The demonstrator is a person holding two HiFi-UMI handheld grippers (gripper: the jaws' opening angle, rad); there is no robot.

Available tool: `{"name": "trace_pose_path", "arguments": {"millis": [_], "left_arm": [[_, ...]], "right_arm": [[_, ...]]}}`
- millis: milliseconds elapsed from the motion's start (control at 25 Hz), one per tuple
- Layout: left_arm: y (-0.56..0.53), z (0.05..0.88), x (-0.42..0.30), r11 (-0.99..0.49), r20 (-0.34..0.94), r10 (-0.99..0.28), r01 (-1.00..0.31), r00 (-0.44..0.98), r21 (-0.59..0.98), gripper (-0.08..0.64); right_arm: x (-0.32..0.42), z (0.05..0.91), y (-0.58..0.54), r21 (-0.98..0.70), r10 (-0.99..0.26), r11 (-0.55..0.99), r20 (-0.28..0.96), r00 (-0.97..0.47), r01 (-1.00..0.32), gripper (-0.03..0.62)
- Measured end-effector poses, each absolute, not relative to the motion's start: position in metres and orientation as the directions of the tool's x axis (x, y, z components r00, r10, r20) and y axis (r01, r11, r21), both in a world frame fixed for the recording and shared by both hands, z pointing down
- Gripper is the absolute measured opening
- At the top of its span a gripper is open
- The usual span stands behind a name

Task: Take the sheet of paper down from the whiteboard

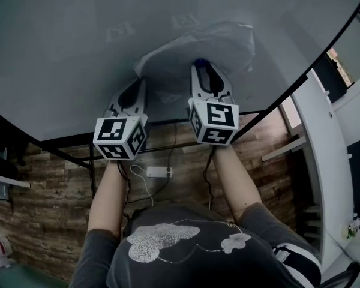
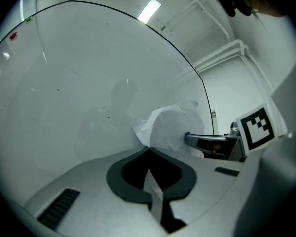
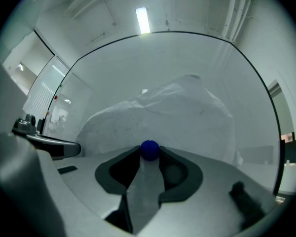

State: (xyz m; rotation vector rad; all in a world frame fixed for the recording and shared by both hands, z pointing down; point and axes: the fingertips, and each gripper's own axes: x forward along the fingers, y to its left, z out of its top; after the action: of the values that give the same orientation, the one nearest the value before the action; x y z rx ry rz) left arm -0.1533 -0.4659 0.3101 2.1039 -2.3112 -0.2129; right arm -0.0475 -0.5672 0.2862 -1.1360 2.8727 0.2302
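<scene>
Near the whiteboard's lower edge, the sheet of paper hangs crumpled, not yet down. Left gripper looks clenched on its corner; right gripper grasps the blue magnet pinning it. Remaining: pull magnet, take sheet off.

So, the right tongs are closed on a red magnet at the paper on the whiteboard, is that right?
Not quite: the magnet is blue, not red, as the right gripper view shows. The right tongs are closed on it at the paper on the whiteboard.
</scene>
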Motion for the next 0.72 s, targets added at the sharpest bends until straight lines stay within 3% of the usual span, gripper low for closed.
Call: {"name": "trace_pose_path", "arguments": {"millis": [720], "left_arm": [[-0.45,0.303,-0.157,0.024,-0.124,-0.991,-0.986,-0.044,0.162,0.011]], "right_arm": [[-0.046,0.289,-0.558,0.12,-0.692,0.71,-0.063,-0.719,-0.694,0.115]]}}
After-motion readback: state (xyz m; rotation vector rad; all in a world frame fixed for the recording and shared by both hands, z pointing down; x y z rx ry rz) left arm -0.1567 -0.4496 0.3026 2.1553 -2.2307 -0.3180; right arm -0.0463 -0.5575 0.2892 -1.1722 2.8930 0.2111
